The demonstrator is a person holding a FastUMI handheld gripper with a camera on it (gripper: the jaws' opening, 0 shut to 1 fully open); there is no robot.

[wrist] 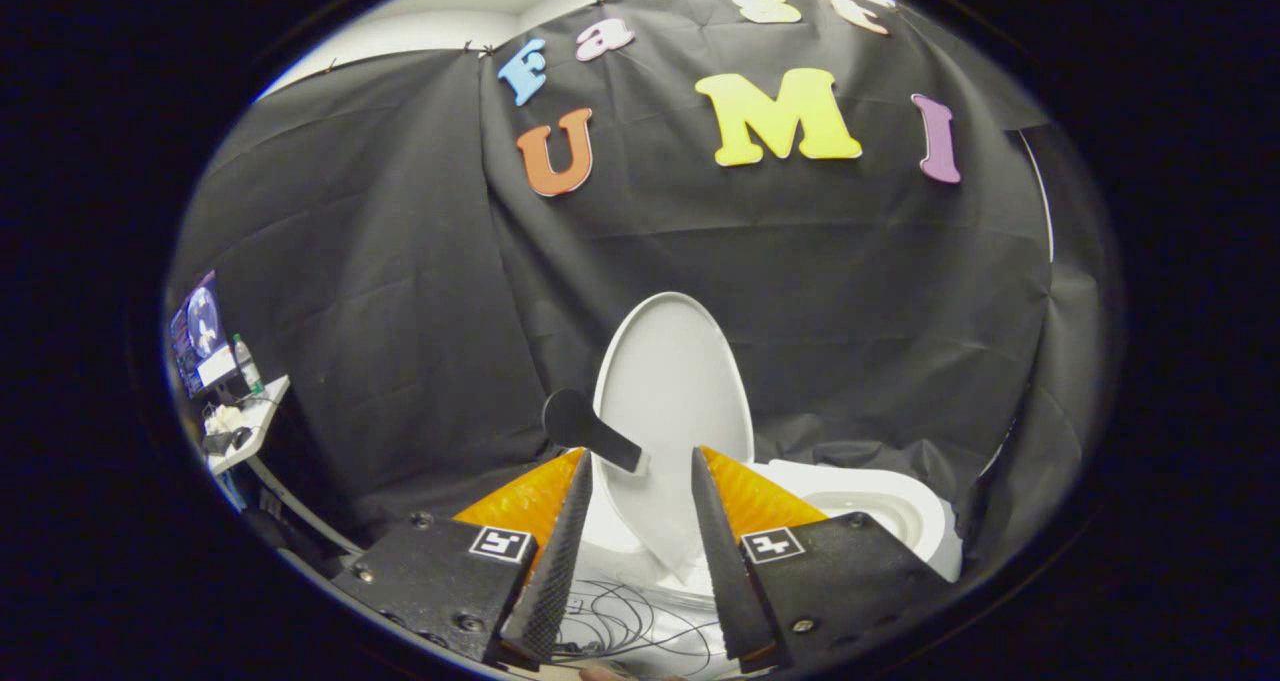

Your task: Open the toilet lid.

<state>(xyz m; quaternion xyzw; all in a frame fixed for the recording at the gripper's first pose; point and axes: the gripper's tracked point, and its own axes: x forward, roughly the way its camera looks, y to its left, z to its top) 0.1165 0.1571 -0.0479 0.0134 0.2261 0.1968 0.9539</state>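
Note:
The white oval toilet lid (pixel 672 381) stands raised, nearly upright, just beyond my fingertips, with its inner face turned toward me. A black handle (pixel 580 423) sticks out from the lid's left edge, and its inner end lies between my two fingertips. My gripper (pixel 641 456) is open, its fingers a handle's width apart, and neither finger presses on the lid or the handle. The white toilet bowl (pixel 885 509) shows to the right of the fingers, low behind the right one.
Black cloth walls close the booth behind and beside the toilet. Far off to the left stands a small white desk (pixel 262 413) with a monitor (pixel 198 329), a bottle and small items. Thin dark cables (pixel 625 629) lie on the floor under the fingers.

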